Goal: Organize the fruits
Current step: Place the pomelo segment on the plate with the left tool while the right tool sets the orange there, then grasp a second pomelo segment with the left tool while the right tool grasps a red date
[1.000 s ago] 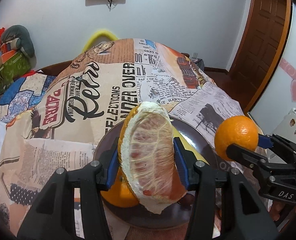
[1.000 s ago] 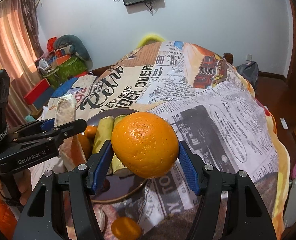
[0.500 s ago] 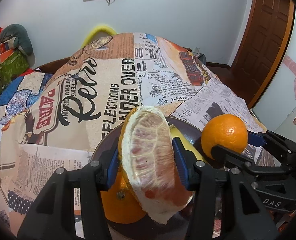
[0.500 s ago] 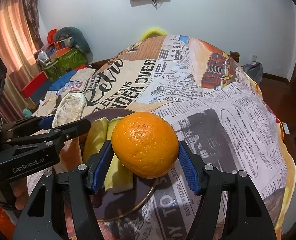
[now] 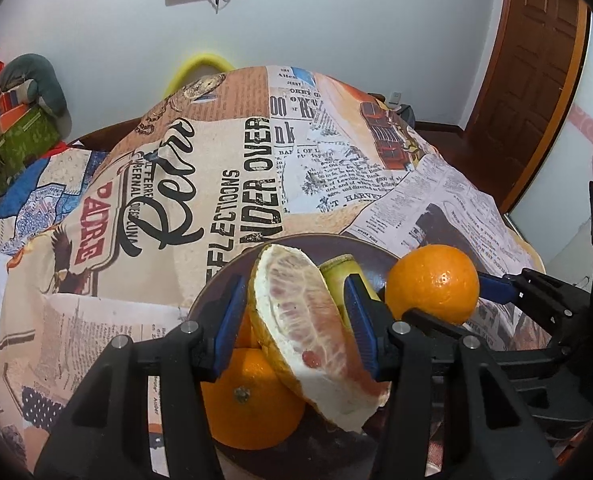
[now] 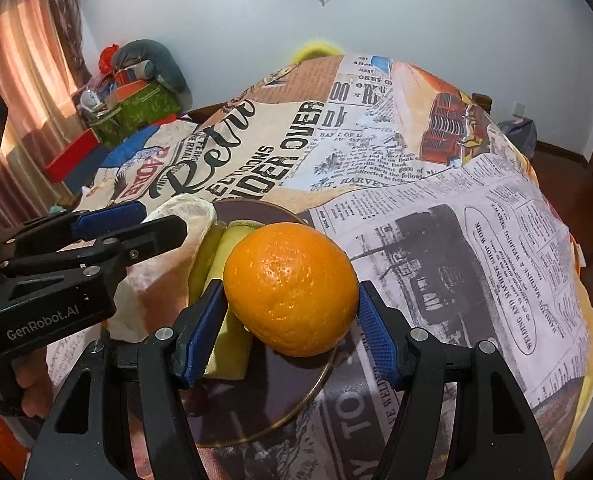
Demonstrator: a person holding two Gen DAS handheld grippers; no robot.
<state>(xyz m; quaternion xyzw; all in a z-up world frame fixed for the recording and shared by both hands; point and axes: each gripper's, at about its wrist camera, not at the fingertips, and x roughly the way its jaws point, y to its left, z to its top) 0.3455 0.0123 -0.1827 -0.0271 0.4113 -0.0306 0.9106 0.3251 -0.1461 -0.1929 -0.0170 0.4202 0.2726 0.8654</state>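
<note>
My left gripper (image 5: pixel 292 320) is shut on a peeled pomelo wedge (image 5: pixel 308 328), tilted right, low over a dark round plate (image 5: pixel 292 246). An orange (image 5: pixel 248 396) lies on the plate under it, and a yellow-green banana (image 5: pixel 342 272) lies behind. My right gripper (image 6: pixel 288 320) is shut on a whole orange (image 6: pixel 290 288) and holds it over the plate's (image 6: pixel 296 408) right part, above the bananas (image 6: pixel 226 264). The right gripper also shows in the left wrist view (image 5: pixel 448 300) with its orange (image 5: pixel 432 284). The left gripper shows in the right wrist view (image 6: pixel 148 224) with the wedge (image 6: pixel 184 212).
The table wears a newspaper-print cloth (image 5: pixel 236 168). A yellow chair back (image 5: pixel 198 66) stands behind it. Boxes and bags (image 6: pixel 136 92) pile up at the far left. A wooden door (image 5: pixel 532 60) is at the right.
Both grippers have come lower and closer over the plate. The pomelo wedge has tilted to the right. The right gripper's orange has moved left, over the plate.
</note>
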